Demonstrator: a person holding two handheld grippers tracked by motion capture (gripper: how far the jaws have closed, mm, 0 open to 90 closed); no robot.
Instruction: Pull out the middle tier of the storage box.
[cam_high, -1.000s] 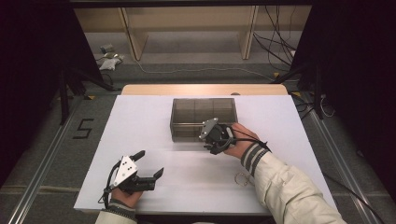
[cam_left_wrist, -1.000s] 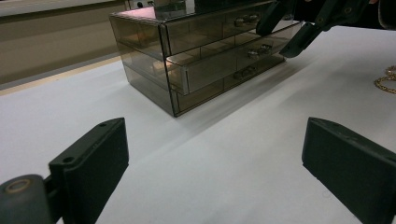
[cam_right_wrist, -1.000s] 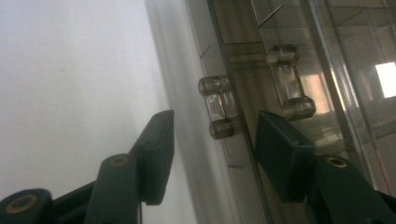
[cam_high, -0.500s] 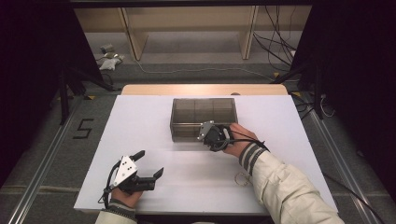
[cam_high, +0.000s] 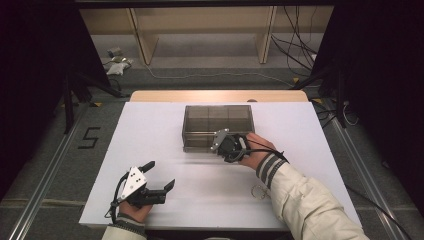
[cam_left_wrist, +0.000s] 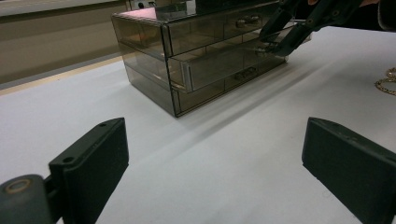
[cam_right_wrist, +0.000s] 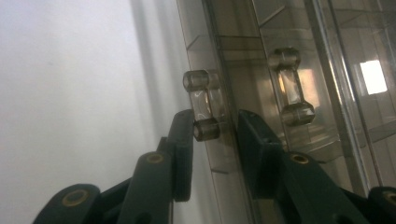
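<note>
A smoky see-through drawer cabinet (cam_high: 217, 117) stands at the middle of the white table (cam_high: 150, 130). My right gripper (cam_high: 223, 138) is at its front face. In the right gripper view the two jaws (cam_right_wrist: 212, 133) pinch the lower end of a clear drawer handle (cam_right_wrist: 201, 98) and the drawer front behind it. One drawer (cam_left_wrist: 219, 67) juts slightly out of the cabinet (cam_left_wrist: 154, 51), with the right gripper (cam_left_wrist: 270, 45) at it. My left gripper (cam_high: 159, 175) rests near the table's front left, open and holding nothing (cam_left_wrist: 219, 149).
A small golden chain (cam_high: 259, 191) lies on the table by the right sleeve, also seen at the right edge of the left gripper view as a chain (cam_left_wrist: 387, 81). A second clear handle (cam_right_wrist: 292, 88) sits beside the gripped one. Dark floor surrounds the table.
The right gripper has shifted a little toward the table's front while on the drawer handle. The left gripper has stayed put.
</note>
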